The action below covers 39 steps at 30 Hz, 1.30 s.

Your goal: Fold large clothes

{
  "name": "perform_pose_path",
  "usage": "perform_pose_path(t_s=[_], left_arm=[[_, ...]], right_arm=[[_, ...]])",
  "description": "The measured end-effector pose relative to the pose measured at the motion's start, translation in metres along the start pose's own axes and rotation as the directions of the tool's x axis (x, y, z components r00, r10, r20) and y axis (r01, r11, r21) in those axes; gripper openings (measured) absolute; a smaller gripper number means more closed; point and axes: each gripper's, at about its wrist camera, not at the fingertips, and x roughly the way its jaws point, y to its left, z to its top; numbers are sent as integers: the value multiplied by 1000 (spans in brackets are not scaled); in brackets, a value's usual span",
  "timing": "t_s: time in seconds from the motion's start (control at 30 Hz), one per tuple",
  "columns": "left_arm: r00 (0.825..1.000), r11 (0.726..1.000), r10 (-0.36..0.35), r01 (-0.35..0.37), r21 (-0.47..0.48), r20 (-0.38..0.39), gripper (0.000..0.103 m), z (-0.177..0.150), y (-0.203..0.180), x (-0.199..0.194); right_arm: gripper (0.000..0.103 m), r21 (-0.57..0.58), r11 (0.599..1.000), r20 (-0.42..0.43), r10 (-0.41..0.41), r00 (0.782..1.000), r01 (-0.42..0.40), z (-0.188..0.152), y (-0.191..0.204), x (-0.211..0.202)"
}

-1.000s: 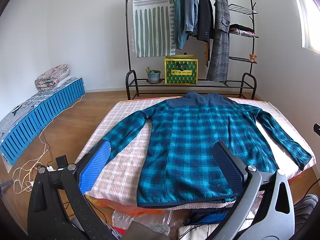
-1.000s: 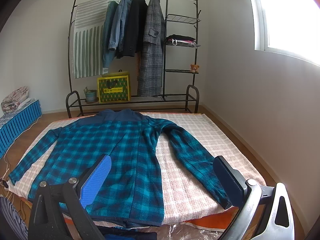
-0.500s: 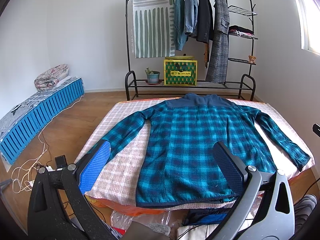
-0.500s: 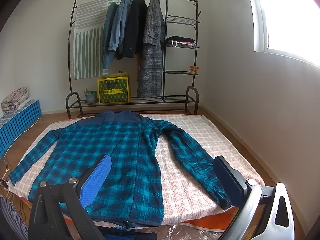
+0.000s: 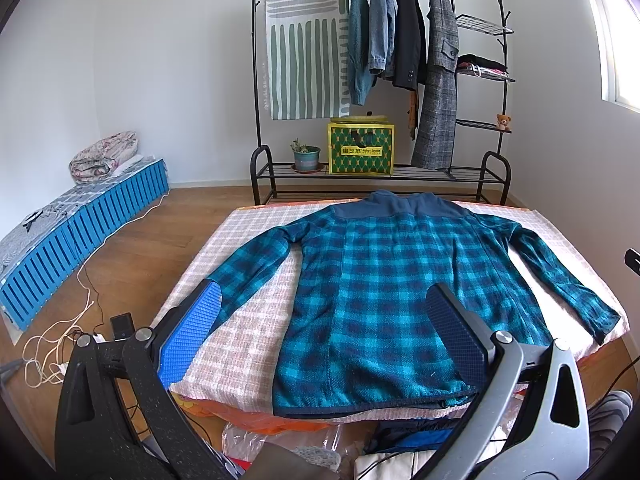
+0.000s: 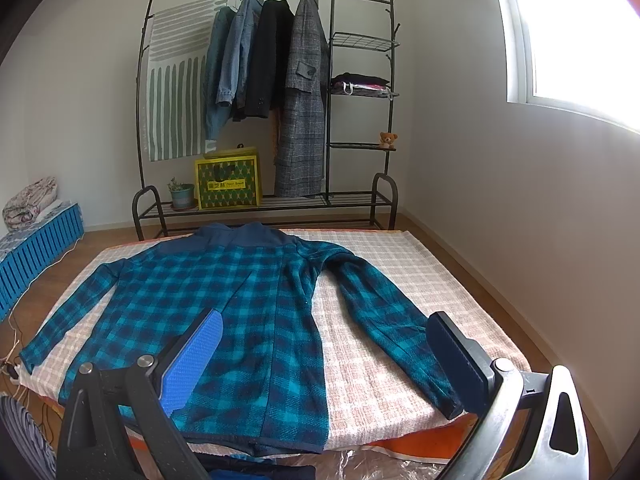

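Left wrist view shows almost nothing has changed: the plaid jacket [image 5: 384,300] still lies spread flat on the checked bed [image 5: 240,264]. Left gripper [image 5: 324,332] and right gripper [image 6: 324,356] hover, jaws spread; folding hasn't begun.

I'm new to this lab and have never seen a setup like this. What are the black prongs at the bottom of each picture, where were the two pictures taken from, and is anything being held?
There is no robot arm here. A person holds one two-finger gripper in each hand, and each gripper carries a wide-angle camera looking forward along its fingers. The prongs with blue pads are those fingers.

One picture comes from the left gripper, the other from the right gripper. Both are open and hold nothing.

Ahead, a teal plaid jacket lies flat, back side up, with its sleeves spread, on a checked cloth covering a low surface. It is not yet folded. Behind it stands a black clothes rack with hanging coats.
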Motion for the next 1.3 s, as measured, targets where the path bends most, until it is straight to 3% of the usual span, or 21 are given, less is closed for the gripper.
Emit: perform_pose_path(t_s=[1.17, 1.3], left_arm=[[1000, 1000, 9, -9, -7, -14, 103, 6, 3, -5], [999, 999, 22, -23, -23, -33, 103, -6, 23, 23]], right_arm=[[103, 4, 1000, -12, 31, 999, -31, 2, 11, 5], [103, -7, 999, -14, 43, 999, -43, 1, 15, 8]])
